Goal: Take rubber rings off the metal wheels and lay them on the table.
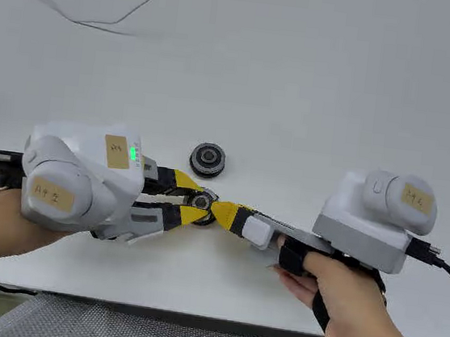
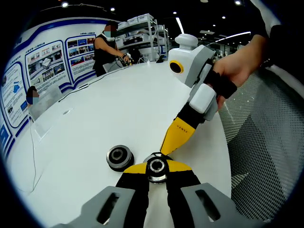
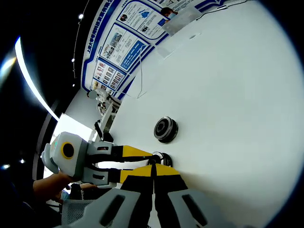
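Left tool [image 1: 192, 199]: you hold it on the left side of the head view; its yellow jaws are clenched on one metal wheel, one jaw on each side of it.
Held wheel [image 1: 203, 202]: it sits between the left jaws, low over the white desk [image 1: 339, 92]; whether it touches the desk, I cannot tell.
Right tool [image 1: 223, 210]: you bring it in from the right; its jaws are pressed together, and the yellow tips meet the rim of the held wheel; whether they pinch a rubber ring there, I cannot tell.
Second wheel [image 1: 208, 158]: it rests on the desk just beyond the held wheel, apart from both tools; a dark outer ring is around its hub.
Cable [image 1: 103, 20]: thin; it lies on the far part of the desk, well apart from the wheels.
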`<move>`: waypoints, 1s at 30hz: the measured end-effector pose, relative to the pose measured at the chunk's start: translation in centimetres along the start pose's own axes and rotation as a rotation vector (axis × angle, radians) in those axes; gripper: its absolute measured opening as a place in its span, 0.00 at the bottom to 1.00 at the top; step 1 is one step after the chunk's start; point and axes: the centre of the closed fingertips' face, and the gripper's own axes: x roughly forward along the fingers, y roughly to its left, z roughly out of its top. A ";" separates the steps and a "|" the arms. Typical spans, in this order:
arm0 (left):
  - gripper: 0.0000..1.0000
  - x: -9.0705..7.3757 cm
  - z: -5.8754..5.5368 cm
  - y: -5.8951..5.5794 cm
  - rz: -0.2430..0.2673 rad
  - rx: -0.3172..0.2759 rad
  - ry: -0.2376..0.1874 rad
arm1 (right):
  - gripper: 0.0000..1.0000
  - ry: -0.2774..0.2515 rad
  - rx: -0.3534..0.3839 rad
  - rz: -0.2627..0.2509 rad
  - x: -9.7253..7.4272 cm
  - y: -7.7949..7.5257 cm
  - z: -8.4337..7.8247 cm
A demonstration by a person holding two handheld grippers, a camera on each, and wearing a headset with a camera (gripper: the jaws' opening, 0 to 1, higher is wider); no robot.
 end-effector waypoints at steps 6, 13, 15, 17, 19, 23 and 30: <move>0.12 0.0 0.0 0.0 0.006 -0.002 -0.007 | 0.00 -0.003 -0.009 0.005 0.1 0.2 0.1; 0.12 0.0 -0.2 0.2 0.009 -0.003 -0.010 | 0.00 0.000 -0.033 0.010 0.1 0.5 0.1; 0.12 0.0 -0.3 0.2 0.008 -0.002 -0.010 | 0.00 0.000 -0.033 0.011 0.1 0.5 0.1; 0.12 0.0 -0.3 0.2 0.009 -0.001 -0.011 | 0.00 0.000 -0.035 0.012 0.1 0.5 0.2; 0.12 0.0 -0.3 0.3 0.008 -0.001 -0.013 | 0.00 -0.001 -0.036 0.014 0.1 0.5 0.2; 0.12 0.0 -0.4 0.3 0.011 0.000 -0.016 | 0.00 0.001 -0.040 0.018 0.1 0.7 0.1; 0.13 0.0 -0.4 0.3 0.015 -0.001 -0.021 | 0.00 0.000 -0.048 0.027 0.0 0.9 0.1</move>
